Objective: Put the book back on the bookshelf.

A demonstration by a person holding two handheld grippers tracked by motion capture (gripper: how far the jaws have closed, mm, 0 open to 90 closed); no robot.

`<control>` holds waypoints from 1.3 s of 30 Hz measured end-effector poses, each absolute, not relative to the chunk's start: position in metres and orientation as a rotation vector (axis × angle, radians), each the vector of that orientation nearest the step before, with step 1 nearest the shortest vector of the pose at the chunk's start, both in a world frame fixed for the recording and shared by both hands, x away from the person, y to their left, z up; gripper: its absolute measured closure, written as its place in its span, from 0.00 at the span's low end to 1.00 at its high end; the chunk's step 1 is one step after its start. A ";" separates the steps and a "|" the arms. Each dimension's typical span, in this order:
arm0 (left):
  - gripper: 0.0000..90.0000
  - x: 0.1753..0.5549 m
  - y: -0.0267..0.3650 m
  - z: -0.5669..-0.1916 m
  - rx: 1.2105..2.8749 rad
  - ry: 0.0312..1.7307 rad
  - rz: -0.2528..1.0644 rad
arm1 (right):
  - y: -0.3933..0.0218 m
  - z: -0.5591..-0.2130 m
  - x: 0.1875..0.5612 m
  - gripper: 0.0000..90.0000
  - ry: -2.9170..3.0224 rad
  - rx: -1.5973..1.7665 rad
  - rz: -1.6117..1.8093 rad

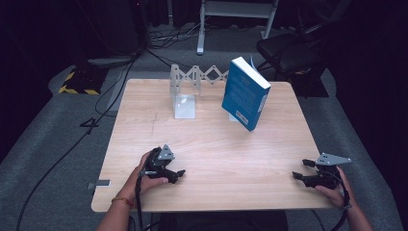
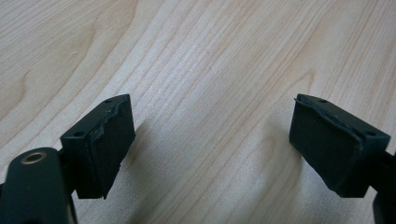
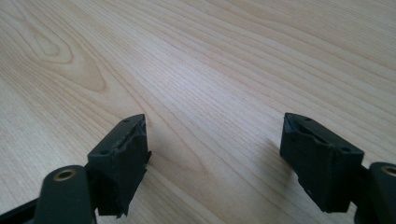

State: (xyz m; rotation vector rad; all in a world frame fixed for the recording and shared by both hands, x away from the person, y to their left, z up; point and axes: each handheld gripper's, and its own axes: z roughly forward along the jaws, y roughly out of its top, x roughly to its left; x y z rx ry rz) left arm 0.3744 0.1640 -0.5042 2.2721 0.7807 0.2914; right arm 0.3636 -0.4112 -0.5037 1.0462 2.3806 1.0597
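Both empty and spread wide: left gripper [image 1: 166, 169] and right gripper [image 1: 315, 175], low on the near surface [image 1: 216, 159]. Blue book [image 1: 245, 94] leaning tilted far back, beside accordion rack [image 1: 192, 77]. Best approached slowly, steadying both covers.

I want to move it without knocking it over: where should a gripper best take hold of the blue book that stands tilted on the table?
Probably grip the blue book at its upper edge, one jaw on each cover, coming from above on the near side. It stands tilted on its lower edge, so the top is free, and the accordion rack stands apart to its left.
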 end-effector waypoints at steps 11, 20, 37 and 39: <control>0.16 0.373 0.164 -0.504 2.267 0.793 0.296 | -0.411 -0.504 0.364 0.24 2.374 1.056 1.051; 0.16 0.374 0.164 -0.504 2.267 0.794 0.295 | -0.411 -0.504 0.364 0.24 2.371 1.054 1.050; 0.16 0.375 0.163 -0.504 2.269 0.788 0.292 | -0.411 -0.504 0.364 0.24 2.373 1.058 1.052; 0.16 0.375 0.163 -0.504 2.269 0.788 0.292 | -0.411 -0.504 0.364 0.24 2.374 1.058 1.052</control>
